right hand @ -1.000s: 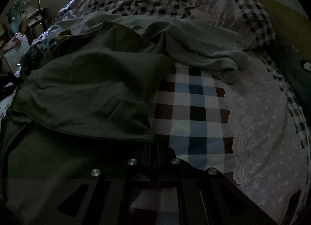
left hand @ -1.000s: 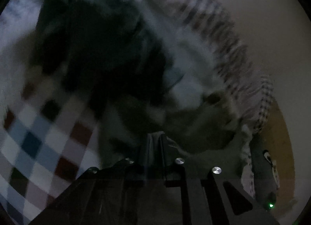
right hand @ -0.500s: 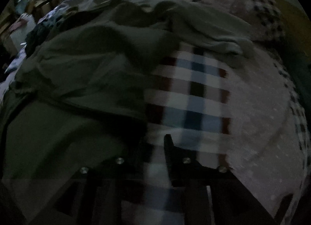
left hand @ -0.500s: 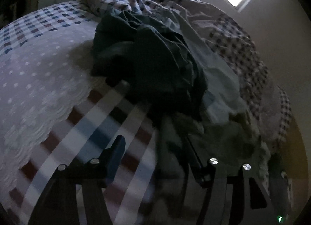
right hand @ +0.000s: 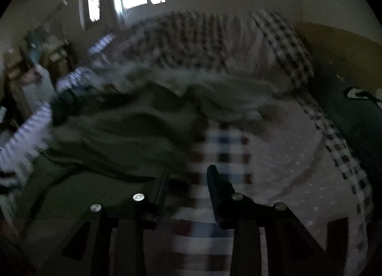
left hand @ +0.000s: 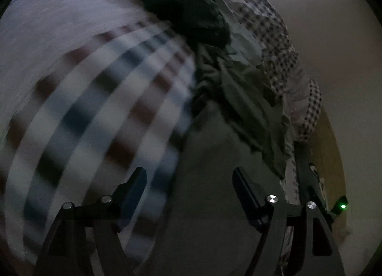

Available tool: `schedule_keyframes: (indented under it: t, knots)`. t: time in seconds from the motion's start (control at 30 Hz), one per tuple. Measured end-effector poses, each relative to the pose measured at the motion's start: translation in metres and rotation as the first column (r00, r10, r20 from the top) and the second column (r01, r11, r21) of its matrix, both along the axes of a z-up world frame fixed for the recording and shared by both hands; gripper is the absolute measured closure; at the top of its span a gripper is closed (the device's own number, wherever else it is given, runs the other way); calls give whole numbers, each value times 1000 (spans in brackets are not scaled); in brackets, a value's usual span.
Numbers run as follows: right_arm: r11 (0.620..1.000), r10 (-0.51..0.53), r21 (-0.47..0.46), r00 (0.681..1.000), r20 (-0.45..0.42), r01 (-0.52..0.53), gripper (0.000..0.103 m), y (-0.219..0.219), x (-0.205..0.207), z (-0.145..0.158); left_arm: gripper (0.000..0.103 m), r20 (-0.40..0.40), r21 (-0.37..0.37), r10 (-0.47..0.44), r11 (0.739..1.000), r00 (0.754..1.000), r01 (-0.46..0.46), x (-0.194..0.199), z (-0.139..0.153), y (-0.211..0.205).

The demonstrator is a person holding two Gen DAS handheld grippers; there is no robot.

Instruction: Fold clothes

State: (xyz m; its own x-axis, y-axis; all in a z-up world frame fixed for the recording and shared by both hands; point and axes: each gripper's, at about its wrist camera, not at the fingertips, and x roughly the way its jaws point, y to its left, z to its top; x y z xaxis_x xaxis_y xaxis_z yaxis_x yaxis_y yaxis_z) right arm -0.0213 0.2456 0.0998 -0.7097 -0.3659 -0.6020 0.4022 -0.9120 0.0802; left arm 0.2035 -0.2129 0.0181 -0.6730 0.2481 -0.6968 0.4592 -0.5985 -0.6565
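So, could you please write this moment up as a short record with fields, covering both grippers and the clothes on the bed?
setting: bed with checked bedsheet, dim light, motion blur
left gripper: open, holding nothing, above the edge of the olive garment
right gripper: open, holding nothing, at the olive garment's edge
other clothes: dark garment heaped further up the bed
fold: not finished, olive garment rumpled

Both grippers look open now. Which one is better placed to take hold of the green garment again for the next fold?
Probably the left gripper: its open jaws already have the green garment between them. The right gripper is open too, but the checked sheet lies ahead of it, the garment only beside its left finger.
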Motion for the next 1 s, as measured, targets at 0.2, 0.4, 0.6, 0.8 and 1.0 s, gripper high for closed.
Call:
schedule_keyframes:
  t: [0.2,0.4,0.6,0.8,1.0]
  knots:
    - [994,91,-62,994,-57,-95,61,-37,57,4,25,1,16,-23,1000,1000,23,60,-14,25]
    - [984,163,-61,986,-32,-165,60,-71,113,-11,25,47,67,-4,998,999,1,93,-40,49]
    - [975,213,-67,977,-11,-213,59,-86,154,-18,34,92,108,37,993,995,-47,118,-59,68]
    - [968,238,-79,971,6,-237,59,-94,177,-23,65,95,172,141,973,985,-156,135,-71,75]
    - [958,280,-69,960,20,-278,58,-106,192,-26,97,68,196,210,956,975,-220,144,-70,81]
